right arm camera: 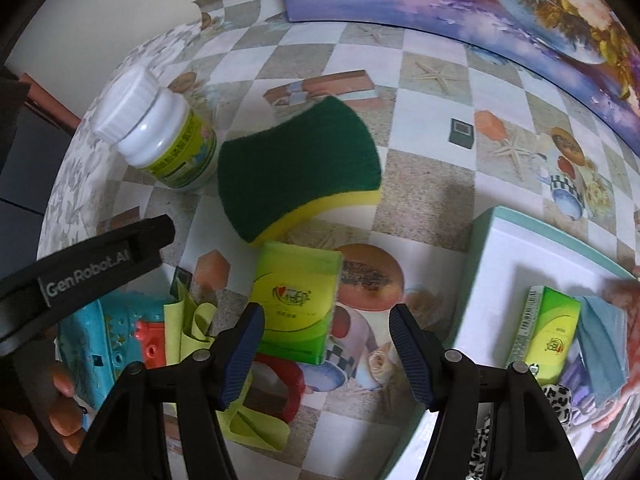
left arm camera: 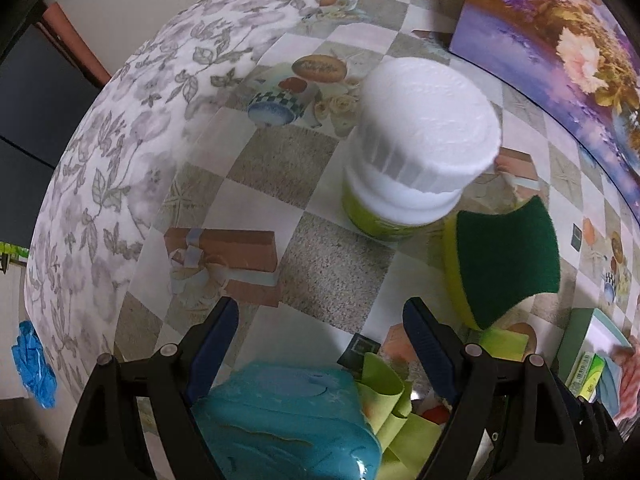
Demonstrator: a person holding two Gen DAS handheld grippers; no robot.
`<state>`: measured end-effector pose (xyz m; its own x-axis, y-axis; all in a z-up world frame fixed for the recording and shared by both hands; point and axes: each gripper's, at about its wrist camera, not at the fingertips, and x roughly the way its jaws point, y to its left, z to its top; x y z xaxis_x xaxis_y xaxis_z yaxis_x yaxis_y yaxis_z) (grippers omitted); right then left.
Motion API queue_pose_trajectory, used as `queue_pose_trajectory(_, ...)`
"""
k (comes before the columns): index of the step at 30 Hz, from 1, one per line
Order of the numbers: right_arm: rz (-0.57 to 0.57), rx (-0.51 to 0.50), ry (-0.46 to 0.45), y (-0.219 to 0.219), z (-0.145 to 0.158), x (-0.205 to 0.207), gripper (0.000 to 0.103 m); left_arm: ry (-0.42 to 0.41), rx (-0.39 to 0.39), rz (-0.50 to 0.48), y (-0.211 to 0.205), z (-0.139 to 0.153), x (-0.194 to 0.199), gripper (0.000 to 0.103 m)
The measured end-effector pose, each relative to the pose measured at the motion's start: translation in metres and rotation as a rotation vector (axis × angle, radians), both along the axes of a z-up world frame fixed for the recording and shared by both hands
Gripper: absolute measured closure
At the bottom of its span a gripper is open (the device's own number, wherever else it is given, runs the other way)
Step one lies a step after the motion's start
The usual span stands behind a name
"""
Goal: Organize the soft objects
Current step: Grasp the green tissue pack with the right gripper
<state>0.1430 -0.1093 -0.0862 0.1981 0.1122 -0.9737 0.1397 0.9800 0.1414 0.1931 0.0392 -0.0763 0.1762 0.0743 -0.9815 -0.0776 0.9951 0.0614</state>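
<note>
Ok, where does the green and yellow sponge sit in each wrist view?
Left wrist: the sponge is at right of centre, just right of the white-capped bottle.
Right wrist: the sponge is at upper centre, above the green tissue pack.
Shared landmark: the white-capped bottle, beside the sponge in both.

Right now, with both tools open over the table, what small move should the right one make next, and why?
Probably lower the right tool onto the green tissue pack and close. The pack lies loose on the tablecloth just ahead of its open jaws, a matching pack already sits in the white tray, and the sponge lies farther off.
</note>
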Motion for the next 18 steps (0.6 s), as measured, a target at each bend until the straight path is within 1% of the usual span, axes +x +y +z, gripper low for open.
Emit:
queue_pose_trajectory(6,0.027,-0.001,0.008,0.014,-0.007,0.004,0.034,0.002,0.000,0.008,0.000,-0.001,0.000,0.018)
queue_pose_trajectory(12,0.027,0.007,0.008,0.022,-0.015,0.009,0.034,-0.004,-0.005,0.048,0.009,-0.003,0.003,0.018)
queue_pose_trajectory(15,0.029,-0.002,0.021,0.028,-0.025,0.008,0.034,-0.009,-0.006,0.063,0.012,-0.003,0.004,0.018)
queue_pose_trajectory(18,0.034,-0.026,0.011,0.032,-0.028,0.011,0.034,-0.010,-0.009,0.066,0.012,-0.003,0.004,0.018)
